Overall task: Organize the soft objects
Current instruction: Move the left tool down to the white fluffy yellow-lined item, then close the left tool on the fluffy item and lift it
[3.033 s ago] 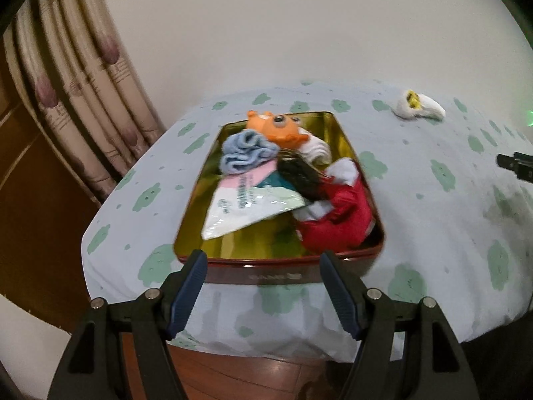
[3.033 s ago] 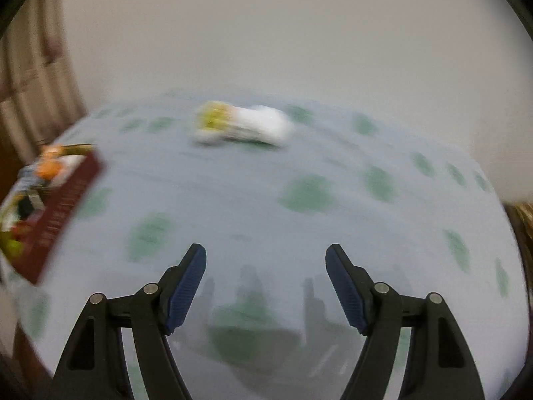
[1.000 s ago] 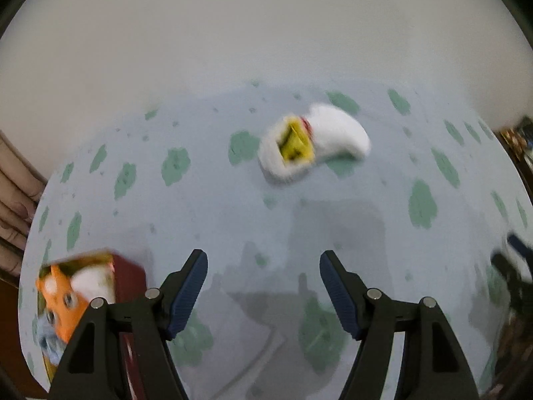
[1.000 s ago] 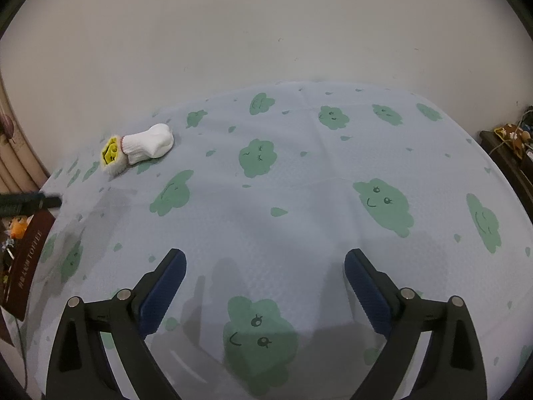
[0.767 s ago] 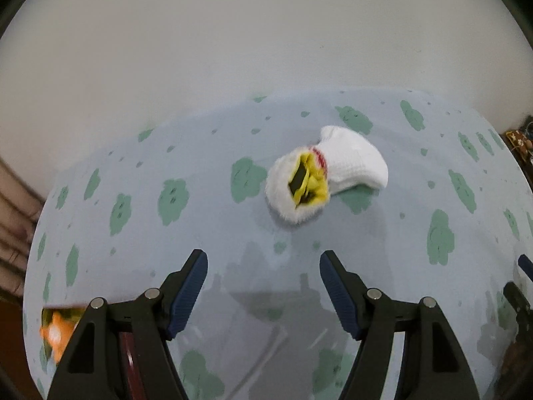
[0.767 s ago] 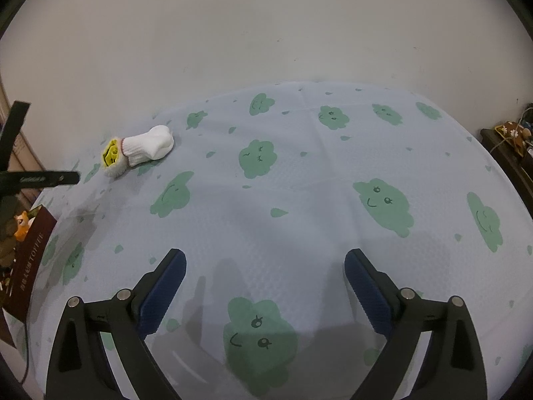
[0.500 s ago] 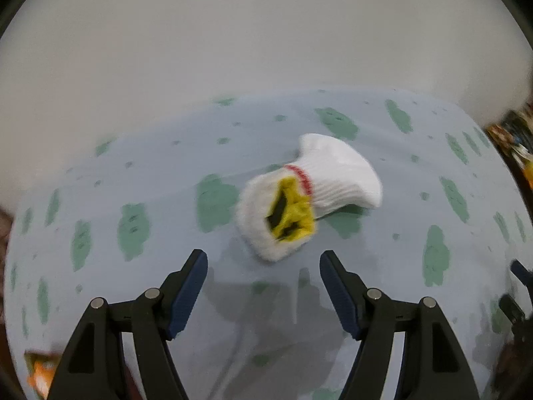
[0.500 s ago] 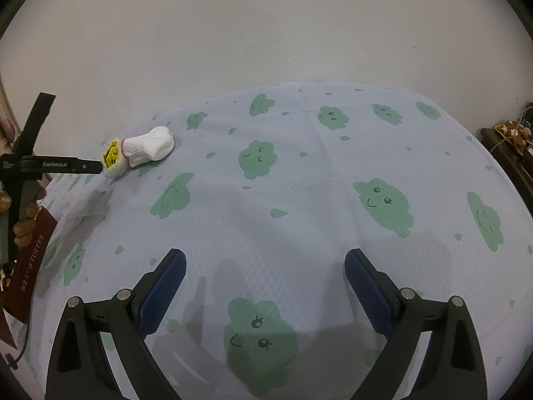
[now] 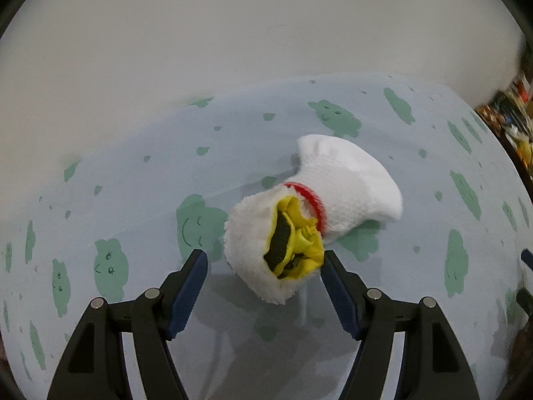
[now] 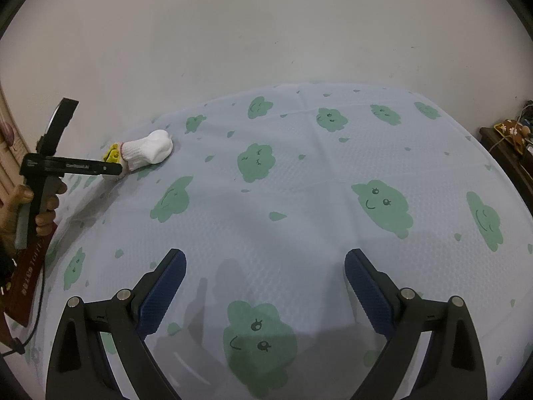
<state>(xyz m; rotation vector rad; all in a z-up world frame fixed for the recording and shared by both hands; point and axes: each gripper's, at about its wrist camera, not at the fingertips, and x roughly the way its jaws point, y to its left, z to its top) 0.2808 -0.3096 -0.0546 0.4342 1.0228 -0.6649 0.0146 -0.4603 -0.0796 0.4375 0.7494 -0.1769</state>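
A white rolled sock (image 9: 343, 186) with a red stripe and yellow lining lies on the pale blue cloth with green cloud faces (image 9: 133, 200). My left gripper (image 9: 265, 263) is open, its blue pads on either side of the sock's fluffy cuff, close to it. In the right wrist view the same sock (image 10: 150, 151) lies at the far left, with the left gripper (image 10: 111, 168) reaching its cuff, held by a hand (image 10: 40, 206). My right gripper (image 10: 265, 263) is open over bare cloth, far from the sock.
A dark red box edge (image 10: 26, 280) shows at the far left in the right wrist view. A wall stands behind the table. A dark shelf with small items (image 10: 513, 136) is at the right edge.
My left gripper swung away from the box of soft items and closed in on the sock, whose cuff now sits between its pads. The right gripper has stayed still for the last second.
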